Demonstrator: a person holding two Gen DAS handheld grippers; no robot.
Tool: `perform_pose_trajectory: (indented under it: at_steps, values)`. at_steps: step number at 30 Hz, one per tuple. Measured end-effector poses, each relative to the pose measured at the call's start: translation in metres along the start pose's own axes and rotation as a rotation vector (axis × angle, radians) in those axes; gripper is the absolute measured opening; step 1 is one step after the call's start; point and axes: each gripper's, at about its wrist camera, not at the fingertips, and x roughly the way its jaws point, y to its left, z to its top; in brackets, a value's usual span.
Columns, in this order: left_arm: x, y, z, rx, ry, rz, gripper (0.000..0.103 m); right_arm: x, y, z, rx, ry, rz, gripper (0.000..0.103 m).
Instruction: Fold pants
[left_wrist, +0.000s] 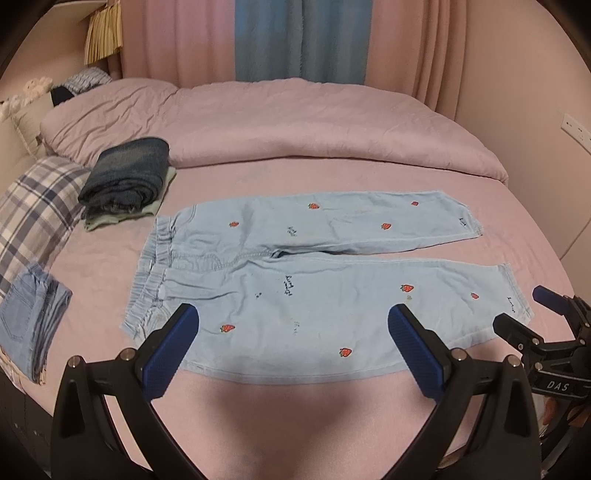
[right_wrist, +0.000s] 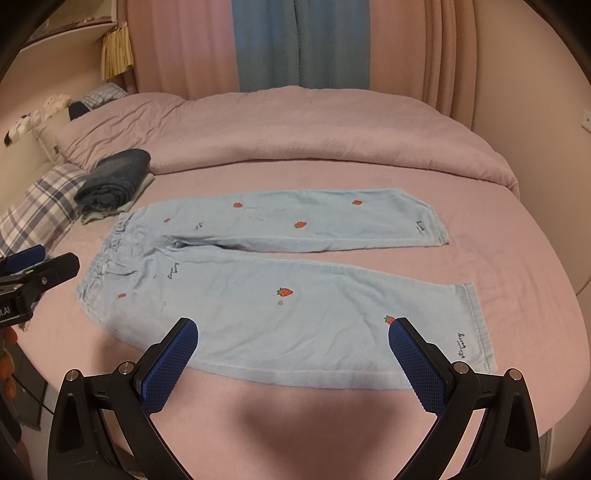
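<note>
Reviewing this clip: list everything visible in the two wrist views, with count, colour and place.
pants: one, light blue with red strawberries, spread flat mid-bed, waistband left
folded dark jeans: one, navy, atop a pale green garment, beyond the waistband
folded light jeans: one, blue, left bed edge
plaid pillow: one, blue-white, left
duvet: one, pink, far side
curtains: pink and blue, behind the bed
left gripper: open, empty, near the waistband end
right gripper: open, empty, near the cuff end
</note>
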Motion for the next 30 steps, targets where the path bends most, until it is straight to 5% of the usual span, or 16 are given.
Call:
perform_pose_trajectory:
  at_steps: [7, 16, 20, 25, 27, 29, 30]
  values:
    - [0.015, 0.029, -0.008, -0.103, 0.063, -0.02, 0.103, 0.011, 0.009, -0.003, -0.016, 0.022, 0.039, 0.103]
    - [0.057, 0.144, -0.062, -0.555, 0.216, 0.034, 0.102, 0.043, 0.085, -0.02, -0.246, -0.005, 0.212, 0.103]
    - [0.089, 0.177, -0.087, -0.752, 0.235, -0.057, 0.101, 0.062, 0.135, -0.04, -0.46, -0.017, 0.267, 0.101]
    - [0.114, 0.191, -0.097, -0.894, 0.206, -0.13, 0.096, 0.094, 0.193, -0.07, -0.713, 0.024, 0.31, 0.071]
    - [0.112, 0.194, -0.095, -0.894, 0.175, -0.118, 0.084, 0.105, 0.206, -0.081, -0.798, 0.029, 0.28, 0.068]
    - [0.119, 0.2, -0.093, -0.901, 0.172, -0.101, 0.049, 0.106, 0.216, -0.09, -0.874, -0.02, 0.257, 0.065]
    - [0.125, 0.203, -0.093, -0.905, 0.186, -0.092, 0.043, 0.106, 0.22, -0.092, -0.897, -0.042, 0.247, 0.06]
